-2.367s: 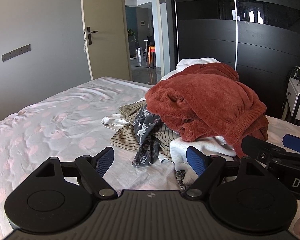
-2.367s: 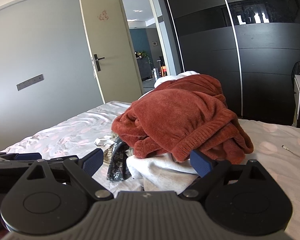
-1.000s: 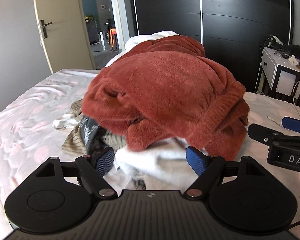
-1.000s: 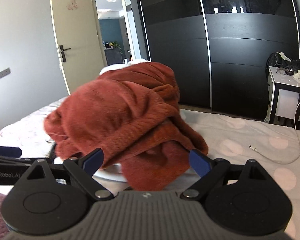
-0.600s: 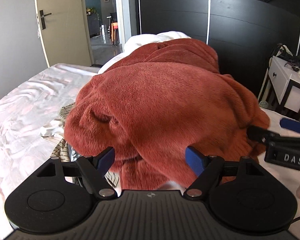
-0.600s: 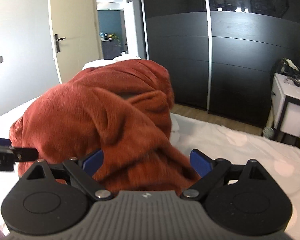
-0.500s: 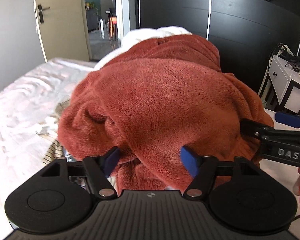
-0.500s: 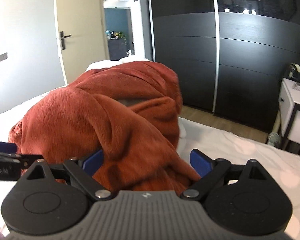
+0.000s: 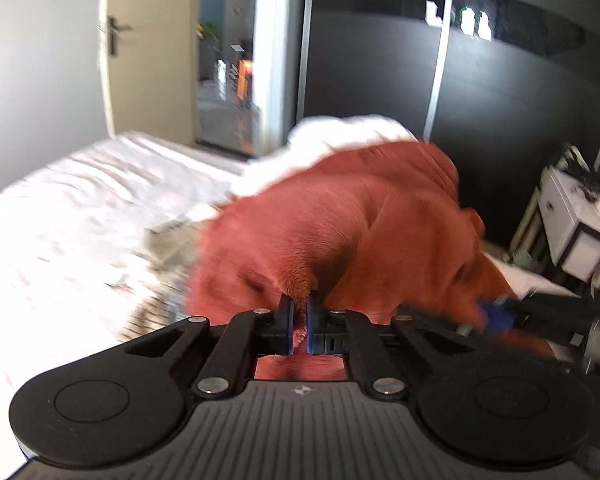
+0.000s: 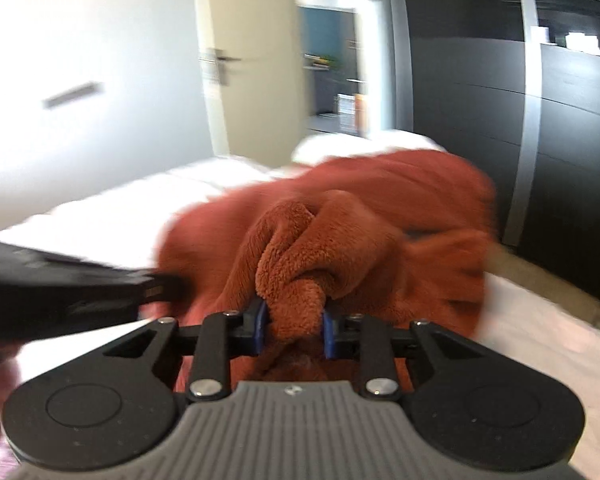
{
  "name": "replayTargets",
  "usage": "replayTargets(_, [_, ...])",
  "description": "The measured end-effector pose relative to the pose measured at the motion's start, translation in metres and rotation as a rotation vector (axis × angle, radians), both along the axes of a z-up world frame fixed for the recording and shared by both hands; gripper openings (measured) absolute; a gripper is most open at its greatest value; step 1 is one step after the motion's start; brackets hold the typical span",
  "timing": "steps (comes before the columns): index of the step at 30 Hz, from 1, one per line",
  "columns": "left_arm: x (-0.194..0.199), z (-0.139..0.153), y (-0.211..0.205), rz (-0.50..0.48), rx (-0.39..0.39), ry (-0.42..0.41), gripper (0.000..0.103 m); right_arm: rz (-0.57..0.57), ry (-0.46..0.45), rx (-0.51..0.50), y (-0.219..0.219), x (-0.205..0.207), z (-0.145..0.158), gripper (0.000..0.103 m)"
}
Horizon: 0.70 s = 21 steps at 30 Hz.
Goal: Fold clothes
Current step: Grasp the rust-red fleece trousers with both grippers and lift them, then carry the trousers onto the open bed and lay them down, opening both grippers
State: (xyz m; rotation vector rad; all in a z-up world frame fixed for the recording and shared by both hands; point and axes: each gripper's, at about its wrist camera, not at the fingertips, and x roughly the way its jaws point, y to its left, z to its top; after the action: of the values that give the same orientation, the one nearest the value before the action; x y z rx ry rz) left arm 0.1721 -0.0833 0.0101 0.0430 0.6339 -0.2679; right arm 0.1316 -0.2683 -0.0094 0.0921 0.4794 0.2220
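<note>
Rust fleece garment [image 9: 340, 232]: heaped on the bed [image 9: 60, 216], on top of the other clothes; thick, plush and bunched, with no edge or sleeve laid out flat.
Left gripper [image 9: 298, 312]: at the near edge of the rust fleece garment, jaws drawn almost together on a thin pinch of its pile; a small hold like this probably serves to lift one layer without dragging the heap.
Right gripper [image 10: 294, 330]: also at the near edge of the rust fleece garment, to the right of the left gripper; jaws narrow but kept apart by a fat rolled wad of fleece clamped between them.
Why two holds: with both tools on the same piece, it looks as if the garment is to be raised off the heap and spread out, which folding needs first.
Striped clothes [image 9: 168, 264]: lying to the left of the rust fleece garment, partly under it; blurred, so the pattern is hard to read.
White cloth [image 9: 340, 132]: behind the rust fleece garment, at the far side of the heap.
Risk: the left pinch is shallow and could slip from the soft pile; the right wad may hold several layers at once.
Stage: judged early; nothing is folded yet.
</note>
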Motion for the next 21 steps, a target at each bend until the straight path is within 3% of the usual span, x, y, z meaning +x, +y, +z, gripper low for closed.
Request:
replayTargets(5, [-0.032,0.039,0.070,0.151,0.046,-0.100,0.003,0.244,-0.089,0.032,0.092,-0.010,0.028,0.027])
replayTargets(12, [-0.084,0.079,0.193,0.398,0.048,-0.171,0.002,0.460,-0.137,0.103,0.215,-0.029,0.067,0.027])
replayTargets(17, [-0.126,0.107,0.258,0.551,0.102,-0.256,0.002,0.627,-0.187,0.129,0.310,-0.057,0.095,0.026])
replayTargets(21, [-0.159,0.122,0.315,0.679,0.129,-0.264,0.002,0.760,-0.192,0.158,0.384,-0.079,0.111,0.026])
